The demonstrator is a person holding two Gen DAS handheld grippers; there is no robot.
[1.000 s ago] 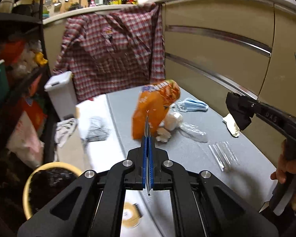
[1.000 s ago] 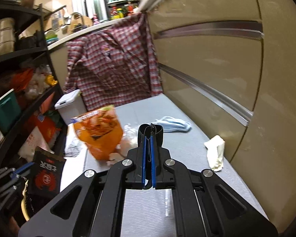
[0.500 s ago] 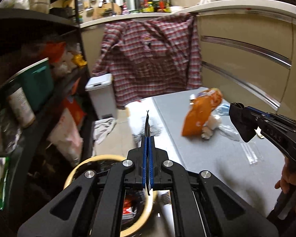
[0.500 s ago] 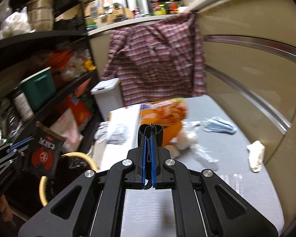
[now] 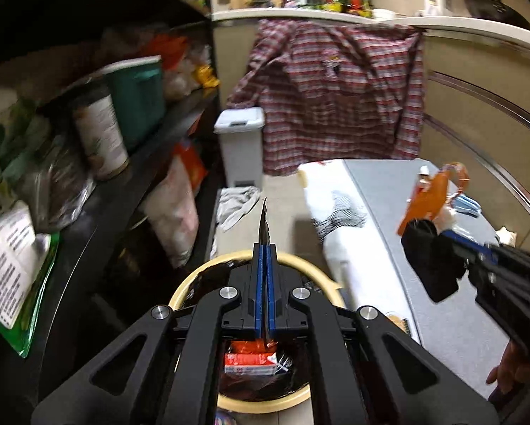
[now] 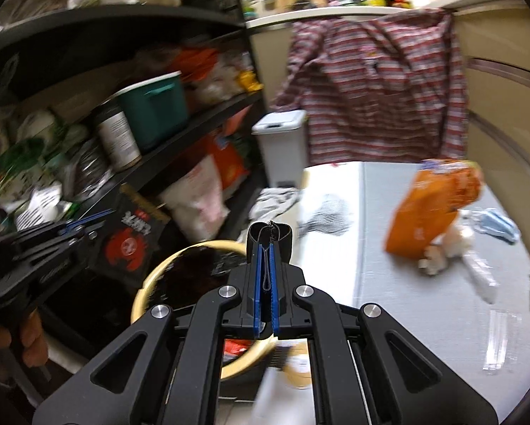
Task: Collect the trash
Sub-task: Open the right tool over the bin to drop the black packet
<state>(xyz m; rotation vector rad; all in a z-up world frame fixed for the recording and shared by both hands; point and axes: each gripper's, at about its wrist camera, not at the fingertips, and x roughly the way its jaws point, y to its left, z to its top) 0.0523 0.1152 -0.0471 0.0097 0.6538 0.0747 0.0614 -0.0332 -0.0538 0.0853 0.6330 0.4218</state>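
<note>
Left wrist view: the left gripper [image 5: 263,244] is clenched on a thin black wrapper [image 5: 263,225], seen edge-on as a dark sliver between the blue pads. It now hangs directly above the trash bin [image 5: 321,395], a round pail with a cream rim and dark liner; a red and white packet [image 5: 252,361] already lies inside. A second ago this gripper pointed at the grey table [image 5: 452,322]; it has swung away, so the bin has come into centre view. To the right of the bin, the right gripper [image 5: 426,244] reaches over the table, clenched on a small black item [image 5: 419,230]. Beyond it, farther from the bin, stands an orange snack bag [image 5: 428,200].

Right wrist view: the right gripper [image 6: 265,248] grips the black item [image 6: 270,232], which folds over its tips. The bin's cream rim [image 6: 142,295] sits just left of and below the tips. Left of the bin, the left gripper [image 6: 75,228] holds the black wrapper [image 6: 134,233], printed with a red crab. Right of the bin, on the table [image 6: 406,318], lie the orange bag [image 6: 431,209], white scraps [image 6: 442,251], a blue face mask [image 6: 498,225] and clear plastic sleeves [image 6: 500,340].

Both views have turned toward the bin, so a drop looks imminent, with much trash still uncollected.
</note>
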